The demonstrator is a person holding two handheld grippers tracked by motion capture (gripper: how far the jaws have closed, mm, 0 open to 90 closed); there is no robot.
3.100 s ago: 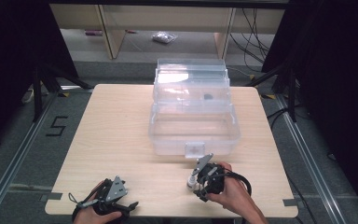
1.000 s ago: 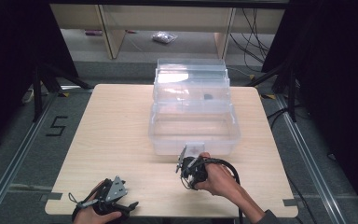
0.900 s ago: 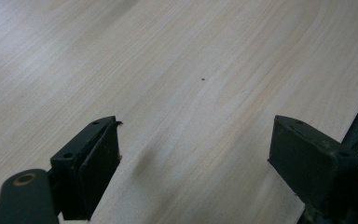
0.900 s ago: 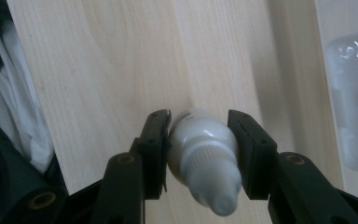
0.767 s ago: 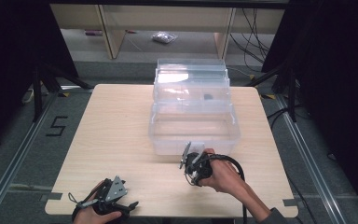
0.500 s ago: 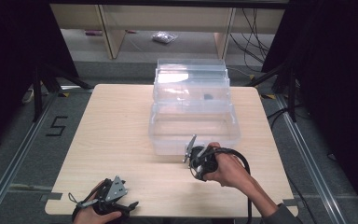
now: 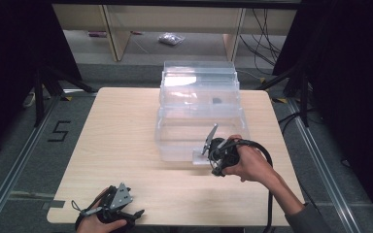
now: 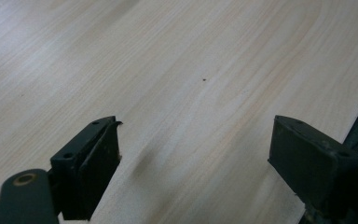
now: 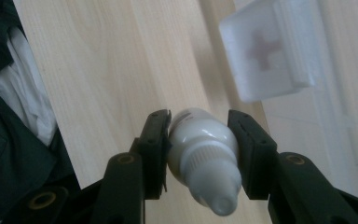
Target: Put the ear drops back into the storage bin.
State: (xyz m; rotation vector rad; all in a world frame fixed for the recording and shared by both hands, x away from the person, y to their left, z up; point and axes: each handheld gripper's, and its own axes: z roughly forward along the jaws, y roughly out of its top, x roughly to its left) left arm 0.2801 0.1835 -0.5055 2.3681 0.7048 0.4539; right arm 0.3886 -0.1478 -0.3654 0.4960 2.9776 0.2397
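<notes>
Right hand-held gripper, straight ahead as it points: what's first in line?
Likely the latch tab with a red cross on the clear box, up and right of the white bottle that the right hand-held gripper holds; depth unclear.

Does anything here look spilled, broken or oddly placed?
Nothing looks spilled or broken. The right gripper has its jaws shut on a small white bottle, capped, near the clear plastic box. The left gripper rests open over the bare wooden table.

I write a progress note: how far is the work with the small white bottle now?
Done: the right gripper has clamped the small white bottle. In hand: it is held above the table, beside the clear first-aid box. Left: placing it. The left gripper rests open.
</notes>
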